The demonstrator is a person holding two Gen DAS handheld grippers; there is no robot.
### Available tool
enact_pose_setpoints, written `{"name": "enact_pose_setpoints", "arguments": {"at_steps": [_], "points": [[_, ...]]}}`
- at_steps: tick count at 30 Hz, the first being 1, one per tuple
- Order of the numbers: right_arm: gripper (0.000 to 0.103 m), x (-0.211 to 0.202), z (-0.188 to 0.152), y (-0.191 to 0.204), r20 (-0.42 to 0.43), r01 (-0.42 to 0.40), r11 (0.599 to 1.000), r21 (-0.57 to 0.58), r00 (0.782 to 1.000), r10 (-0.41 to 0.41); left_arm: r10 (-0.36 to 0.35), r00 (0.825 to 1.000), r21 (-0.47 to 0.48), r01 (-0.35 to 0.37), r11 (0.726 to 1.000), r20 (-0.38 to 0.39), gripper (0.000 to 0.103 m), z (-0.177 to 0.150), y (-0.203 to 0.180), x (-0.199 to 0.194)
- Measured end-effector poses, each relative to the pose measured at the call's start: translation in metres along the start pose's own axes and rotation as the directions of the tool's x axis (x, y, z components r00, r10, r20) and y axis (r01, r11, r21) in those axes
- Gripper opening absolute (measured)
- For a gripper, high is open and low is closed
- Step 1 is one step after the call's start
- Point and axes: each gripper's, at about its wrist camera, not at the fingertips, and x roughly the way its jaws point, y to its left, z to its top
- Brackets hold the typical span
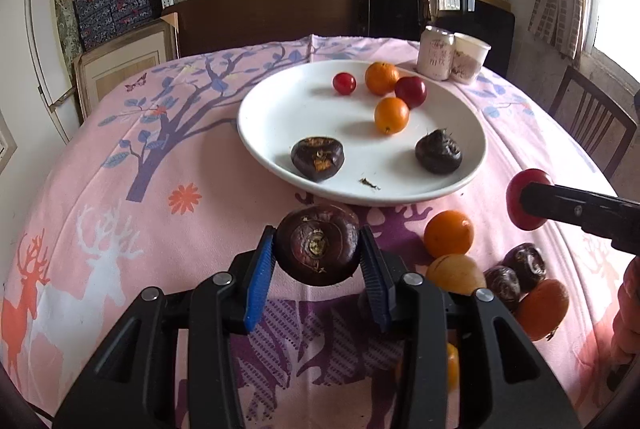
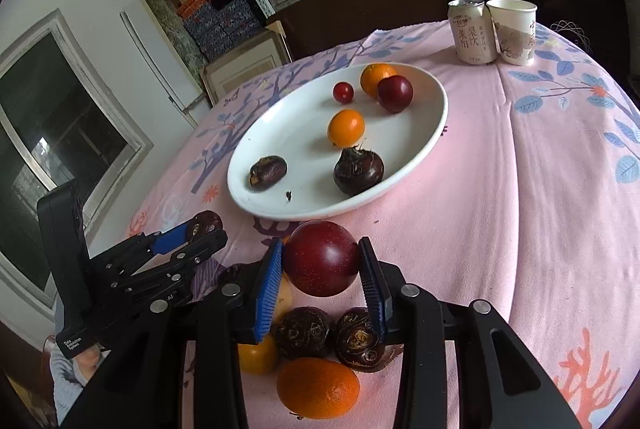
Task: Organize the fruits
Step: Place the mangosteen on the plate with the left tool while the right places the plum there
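Left wrist view: left hand-held gripper (image 1: 318,253) is clamped on a dark brown round water chestnut (image 1: 317,245), blue pads pressing both sides, held above the pink printed tablecloth (image 1: 160,197) of the table, just short of the near rim of the white round ceramic plate (image 1: 288,109). The plate already holds two dark chestnuts, two small oranges, a dark red plum and a small red cherry tomato. To the right, more loose fruit lies on the cloth: small orange citrus (image 1: 448,233), pale yellow-orange fruit (image 1: 455,273), two dark chestnuts, another orange. The right gripper shows at the right edge with a red fruit.

Right wrist view: right hand-held gripper (image 2: 320,265) is clamped on a dark red glossy plum (image 2: 321,257), lifted above the loose pile, near the plate's front rim. Below it sit two chestnuts and a large orange (image 2: 318,385). A drink can (image 2: 472,31) and a paper cup (image 2: 514,31) stand touching each other beyond the plate.

Step in hand, likely: carry both fruits to the plate. To do it well: keep the grips firm, clear the rim before lowering, aim for bare white areas, the chestnut beside the other chestnuts, the plum beside the other plum. Round fruit will roll, so release low. Keep the two grippers apart over the plate.
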Motion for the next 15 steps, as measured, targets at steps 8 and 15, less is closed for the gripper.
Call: {"name": "enact_pose_setpoints", "arguments": {"at_steps": [8,15], "points": [[0.038,-0.004,0.043,-0.009,0.087,0.02,0.996,0.086,0.996,-0.027,-0.013,1.0,-0.089,0.014,0.996,0.021,0.041,0.064,0.01,0.015],[0.045,0.039,0.073,-0.016,0.114,0.073,0.995,0.073,0.99,-0.081,0.009,1.0,-0.185,-0.01,0.983,-0.003,0.049,0.089,0.021,0.062]]}}
